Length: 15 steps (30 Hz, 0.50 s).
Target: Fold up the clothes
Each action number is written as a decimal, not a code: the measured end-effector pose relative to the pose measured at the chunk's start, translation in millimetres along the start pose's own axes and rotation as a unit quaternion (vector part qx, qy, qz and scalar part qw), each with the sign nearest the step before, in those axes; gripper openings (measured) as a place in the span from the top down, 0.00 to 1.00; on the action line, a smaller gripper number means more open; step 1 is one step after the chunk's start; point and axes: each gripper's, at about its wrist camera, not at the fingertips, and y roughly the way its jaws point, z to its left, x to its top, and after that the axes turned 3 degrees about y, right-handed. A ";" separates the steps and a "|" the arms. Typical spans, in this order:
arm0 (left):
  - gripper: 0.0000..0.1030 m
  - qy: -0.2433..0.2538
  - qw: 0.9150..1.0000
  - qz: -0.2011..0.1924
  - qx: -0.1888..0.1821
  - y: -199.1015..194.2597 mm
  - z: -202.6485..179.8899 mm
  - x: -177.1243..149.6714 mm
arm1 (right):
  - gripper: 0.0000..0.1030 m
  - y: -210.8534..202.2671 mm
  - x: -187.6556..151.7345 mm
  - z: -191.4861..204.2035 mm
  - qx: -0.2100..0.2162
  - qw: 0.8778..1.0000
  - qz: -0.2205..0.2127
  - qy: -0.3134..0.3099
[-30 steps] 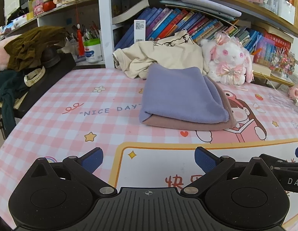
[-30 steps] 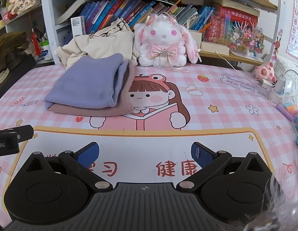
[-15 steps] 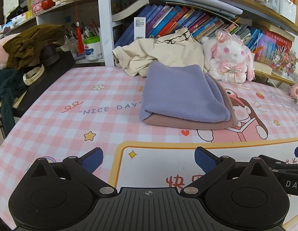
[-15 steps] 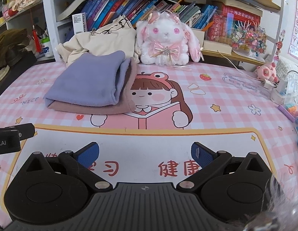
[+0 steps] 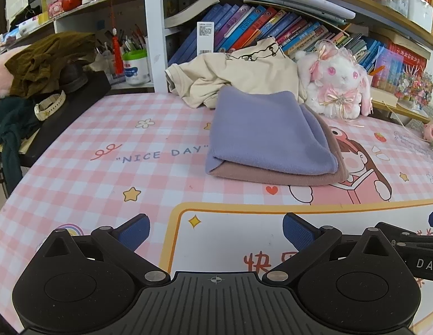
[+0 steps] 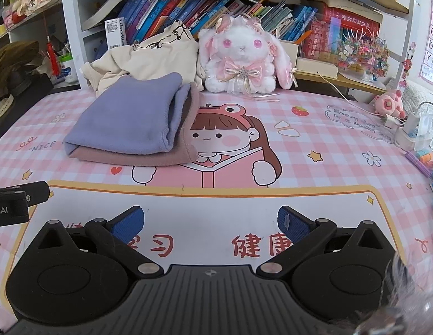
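both tools empty. left gripper (image 5: pixel 215 227) has its blue-padded fingers spread wide, nothing between them, hovering over the white panel of the pink checked cartoon desk mat (image 5: pixel 110 184); whether the tips touch the mat cannot be told. right gripper (image 6: pixel 211 220) the same: jaws wide apart, no cloth in them, over the red printed characters on the mat. the two sit side by side; each shows at the edge of the other's view.

task things: folded lavender fleece garment (image 5: pixel 261 134) lies squared on top of a folded dusty-pink fleece garment (image 5: pixel 272 177), a neat stack of two on the mat, well ahead of both tools and apart from them. behind it, touching its far edge, a crumpled cream t-shirt with a dark line print (image 5: pixel 238 75) is heaped against the bookshelf, beside a white plush rabbit with pink bows (image 5: pixel 339 83).

judgement: two items look done; the step in hand is the gap between garments, with the cream shirt the likely next piece. next move would call for reaching past or around the stack without dragging it, pinching the shirt at a hem or shoulder, and pulling it onto the bare mat in front to spread flat. risk: catching the lavender top layer, or nudging the rabbit.
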 end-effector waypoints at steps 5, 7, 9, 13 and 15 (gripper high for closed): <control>0.01 0.000 1.000 0.002 0.000 1.2 0.4 0.1 | 0.00 0.0 -0.5 0.2 0.000 1.000 0.001 -0.001; 0.01 0.001 1.000 0.002 0.000 1.0 0.0 0.2 | 0.00 0.1 -0.4 0.3 0.000 1.000 0.001 -0.001; 0.01 0.001 1.000 0.000 0.000 0.5 0.0 0.4 | 0.00 0.5 0.2 0.4 0.001 1.000 0.000 -0.001; 0.01 0.000 1.000 0.001 0.001 1.0 0.0 0.8 | 0.00 1.1 0.7 0.6 0.000 1.000 0.000 -0.001; 0.01 0.000 1.000 0.000 0.001 1.1 -0.3 1.1 | 0.00 1.3 1.3 0.5 -0.001 1.000 -0.001 -0.001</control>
